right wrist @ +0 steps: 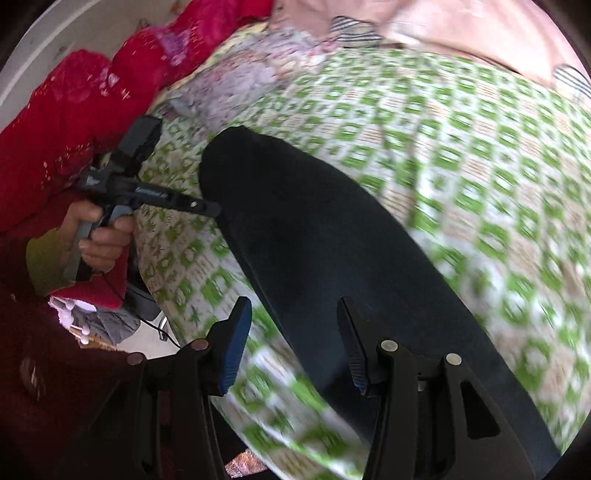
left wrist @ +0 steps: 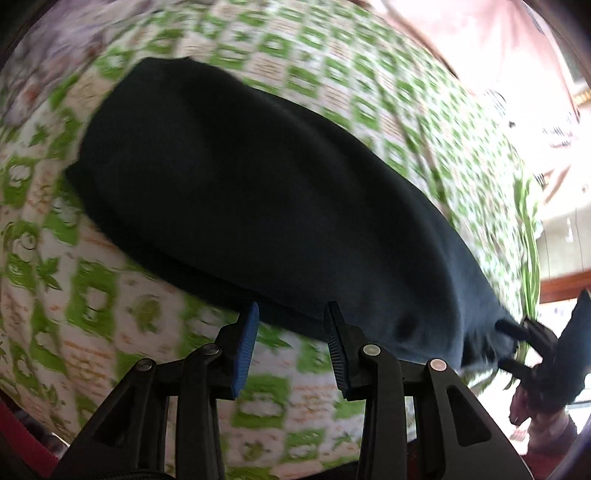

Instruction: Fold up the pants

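Dark navy pants lie flat as a long band on a green-and-white patterned bedsheet. My left gripper is open and empty, its blue-padded fingers at the near long edge of the pants. In the right wrist view the pants run from the upper left to the lower right. My right gripper is open and empty, with one finger over the sheet and the other over the pants. The left gripper also shows in the right wrist view, at the pants' edge. The right gripper shows in the left wrist view, at the pants' right end.
A red floral blanket is bunched along the left of the bed. A pale floral cloth and a pink cloth lie at the far side. The bed's edge drops off at the right in the left wrist view.
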